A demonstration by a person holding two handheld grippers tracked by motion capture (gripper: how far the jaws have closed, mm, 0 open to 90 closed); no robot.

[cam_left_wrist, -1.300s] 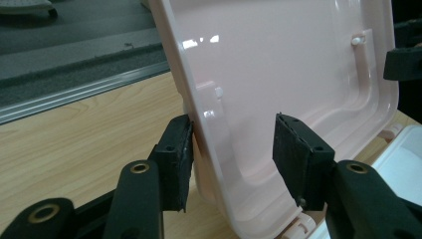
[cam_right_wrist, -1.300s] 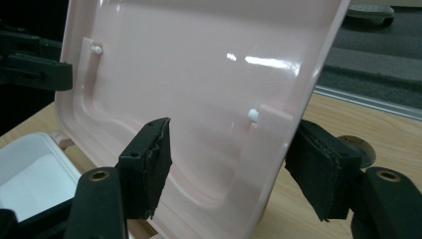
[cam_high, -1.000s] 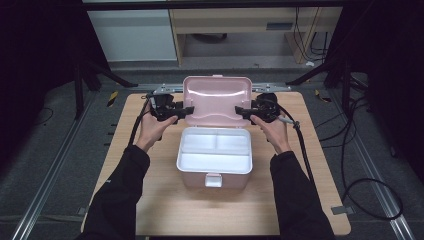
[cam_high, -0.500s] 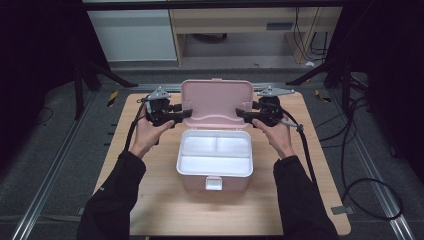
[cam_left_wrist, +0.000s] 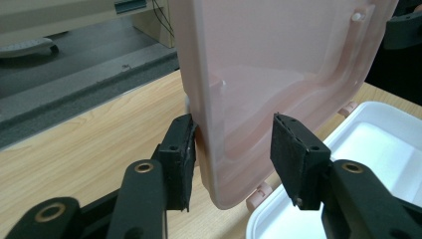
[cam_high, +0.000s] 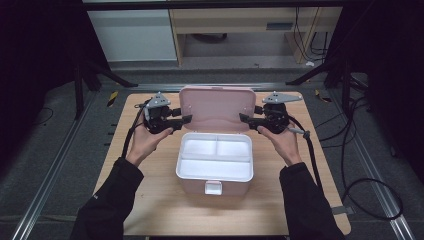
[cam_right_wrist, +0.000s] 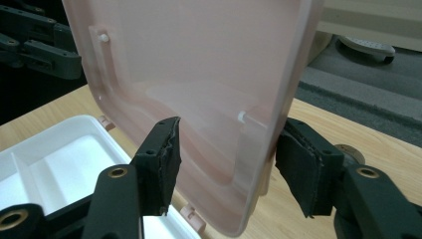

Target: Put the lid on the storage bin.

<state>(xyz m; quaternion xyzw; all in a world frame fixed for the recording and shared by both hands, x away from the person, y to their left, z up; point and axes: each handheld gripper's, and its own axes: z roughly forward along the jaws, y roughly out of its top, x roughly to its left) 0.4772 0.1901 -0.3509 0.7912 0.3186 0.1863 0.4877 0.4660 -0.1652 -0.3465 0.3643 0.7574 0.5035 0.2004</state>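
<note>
A: From the high view, the pink lunch box sits mid-bench, white tray exposed, latch toward the person. The lid stands near upright off the far edge, inner face toward the person.

B: Long axis?

A: Box and lid both run left to right across the bench. The left tongs straddle the lid's left edge, the right tongs its right edge.

B: Gripped?

A: The high view cannot say. The left gripper view shows one pad touching the lid's outer face, the other standing clear inside: half open, no clamp. In the right gripper view the right tongs' jaws have just been closing with the lid between them; the outer pad meets the rim, the inner one sits close, contact unclear.
</note>
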